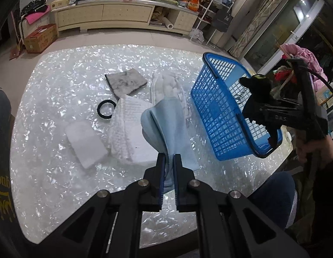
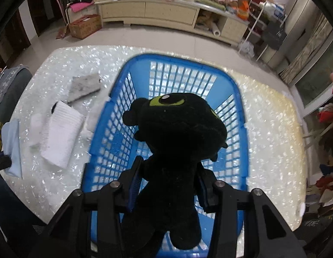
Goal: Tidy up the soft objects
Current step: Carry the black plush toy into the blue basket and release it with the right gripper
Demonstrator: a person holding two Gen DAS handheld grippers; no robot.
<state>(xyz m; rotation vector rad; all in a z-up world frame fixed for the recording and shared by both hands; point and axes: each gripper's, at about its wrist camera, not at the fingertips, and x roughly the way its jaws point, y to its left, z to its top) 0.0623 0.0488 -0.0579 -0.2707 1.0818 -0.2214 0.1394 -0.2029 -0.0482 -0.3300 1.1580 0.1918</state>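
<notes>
My left gripper [image 1: 169, 158] is shut on a light blue cloth [image 1: 166, 124], lifted off the shiny table [image 1: 48, 86]; the cloth [image 2: 11, 144] also shows at the far left of the right wrist view. My right gripper [image 2: 168, 165] is shut on a black plush toy with green eyes [image 2: 177, 129], held over the blue mesh basket [image 2: 114, 129]. From the left wrist view that gripper [image 1: 271, 116] hangs above the basket [image 1: 218, 111] with the plush [image 1: 257, 86] in it. The basket looks empty inside.
On the table lie a white waffle towel [image 1: 123, 124], a white foam block [image 1: 85, 144], a white fluffy item [image 1: 169, 86], a grey mat [image 1: 126, 81] and a black ring [image 1: 105, 111]. A person's legs flank the near edge. A cluttered sideboard [image 1: 106, 13] stands beyond.
</notes>
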